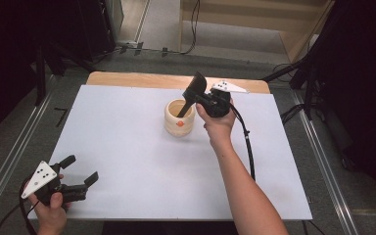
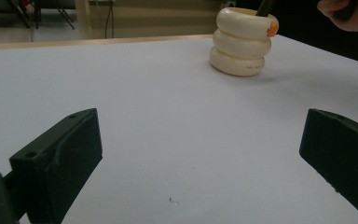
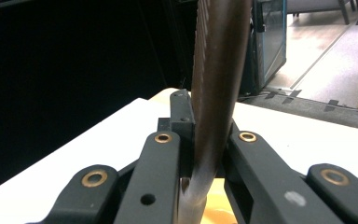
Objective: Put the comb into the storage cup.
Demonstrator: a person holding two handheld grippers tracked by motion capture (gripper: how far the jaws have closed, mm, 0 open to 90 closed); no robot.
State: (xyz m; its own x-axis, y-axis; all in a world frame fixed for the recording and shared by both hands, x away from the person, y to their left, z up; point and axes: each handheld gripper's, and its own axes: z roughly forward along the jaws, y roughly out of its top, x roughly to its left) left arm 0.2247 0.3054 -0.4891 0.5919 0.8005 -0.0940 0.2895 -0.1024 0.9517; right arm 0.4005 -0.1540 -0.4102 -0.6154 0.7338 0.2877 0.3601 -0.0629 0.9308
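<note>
- While it sits clamped in the right gripper (image 1: 196, 95), the dark spatula (image 1: 190, 98) dips into the ribbed cream holder (image 1: 179, 117) at frame centre.
- The left gripper (image 1: 82, 171) gapes empty, lower left.

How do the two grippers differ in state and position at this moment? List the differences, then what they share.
1. The left gripper has its jaws spread wide and empty; the right gripper is shut on a dark spatula.
2. The left gripper sits low at the near left corner of the table; the right gripper is raised beside the cream holder, the spatula's handle dipping into it.
Both are black, hand-held and carry a grey plate.
</note>
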